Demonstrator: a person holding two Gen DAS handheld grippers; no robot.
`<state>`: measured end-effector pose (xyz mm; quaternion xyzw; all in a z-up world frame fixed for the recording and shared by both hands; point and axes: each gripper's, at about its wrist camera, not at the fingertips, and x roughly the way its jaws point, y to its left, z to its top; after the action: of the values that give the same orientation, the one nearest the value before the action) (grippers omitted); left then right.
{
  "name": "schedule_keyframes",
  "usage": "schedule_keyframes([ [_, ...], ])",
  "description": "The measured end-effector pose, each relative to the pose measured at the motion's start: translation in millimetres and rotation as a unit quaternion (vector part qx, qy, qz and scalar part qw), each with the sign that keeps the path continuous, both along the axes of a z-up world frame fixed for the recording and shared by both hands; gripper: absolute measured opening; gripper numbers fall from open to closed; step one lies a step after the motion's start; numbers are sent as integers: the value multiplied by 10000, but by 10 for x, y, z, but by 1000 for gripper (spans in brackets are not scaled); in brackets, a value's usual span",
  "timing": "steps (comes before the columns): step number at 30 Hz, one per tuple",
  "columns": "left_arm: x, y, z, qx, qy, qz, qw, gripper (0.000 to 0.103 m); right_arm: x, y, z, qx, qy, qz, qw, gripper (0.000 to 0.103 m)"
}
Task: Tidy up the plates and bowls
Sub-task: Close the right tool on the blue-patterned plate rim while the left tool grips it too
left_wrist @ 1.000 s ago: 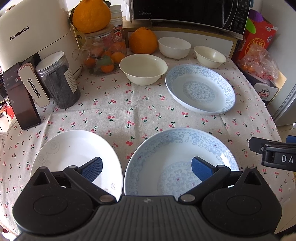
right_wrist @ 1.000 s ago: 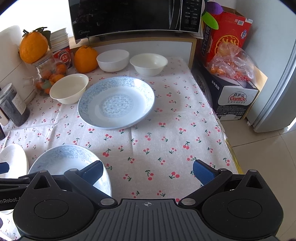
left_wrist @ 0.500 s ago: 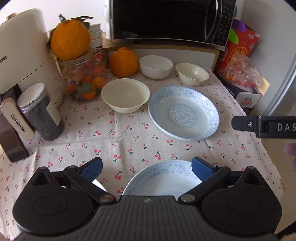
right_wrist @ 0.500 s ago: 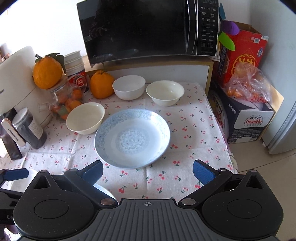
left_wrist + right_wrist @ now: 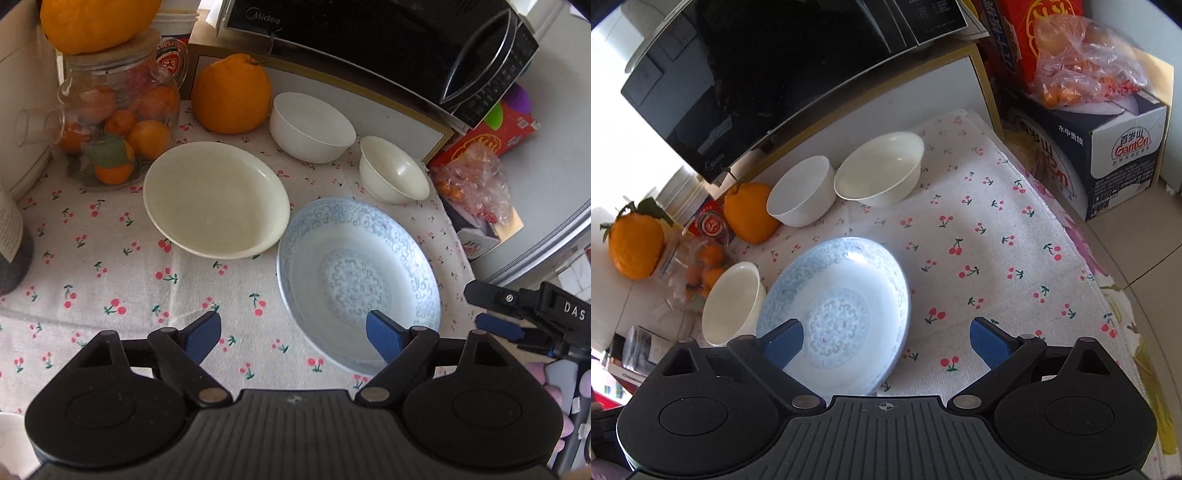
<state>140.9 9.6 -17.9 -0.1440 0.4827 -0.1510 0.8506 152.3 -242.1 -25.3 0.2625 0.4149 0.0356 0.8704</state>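
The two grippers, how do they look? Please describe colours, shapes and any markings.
Both look alike. The left gripper and the right gripper have black plastic bodies with a ribbed middle, two rounded lobes, angled black linkage arms with silver pivot pins, and blue pads. The right one shows white letters "DAS" on its side.

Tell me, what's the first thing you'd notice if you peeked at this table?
Probably the blue-patterned plate, lying in the middle of the cherry-print tablecloth right ahead of both grippers. Next come the big orange at the back, below the black microwave, and another orange sitting on top of a glass jar of small fruit. Three pale bowls stand around the plate, the cream bowl closest to it.
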Motion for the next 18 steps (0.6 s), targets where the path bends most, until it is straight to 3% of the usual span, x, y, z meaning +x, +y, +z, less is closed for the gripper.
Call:
schedule_keyframes([
  [1, 26, 4, -21, -115, 10, 12, 9999, 78, 38, -34, -34, 207, 36, 2, 9998, 89],
  [3, 72, 5, -70, -245, 13, 27, 9997, 69, 89, -94, -96, 550, 44, -70, 9985, 68],
  [5, 97, 7, -125, -306, 19, 0, 9995, 60, 143, -144, -168, 752, 100, -162, 9970, 54],
  [8, 106, 35, -194, -341, 63, -2, 9994, 46, 192, -214, -284, 980, 247, -338, 9943, 41],
  [11, 126, 61, -241, -433, 96, 6, 9990, 33, 219, -247, -378, 1142, 379, -484, 9916, 33],
  [13, 157, 68, -247, -469, 152, 19, 9988, 20, 230, -259, -438, 1264, 438, -582, 9893, 31],
  [18, 214, 56, -271, -417, 105, 37, 9991, 15, 249, -260, -490, 1455, 426, -664, 9862, 26],
])
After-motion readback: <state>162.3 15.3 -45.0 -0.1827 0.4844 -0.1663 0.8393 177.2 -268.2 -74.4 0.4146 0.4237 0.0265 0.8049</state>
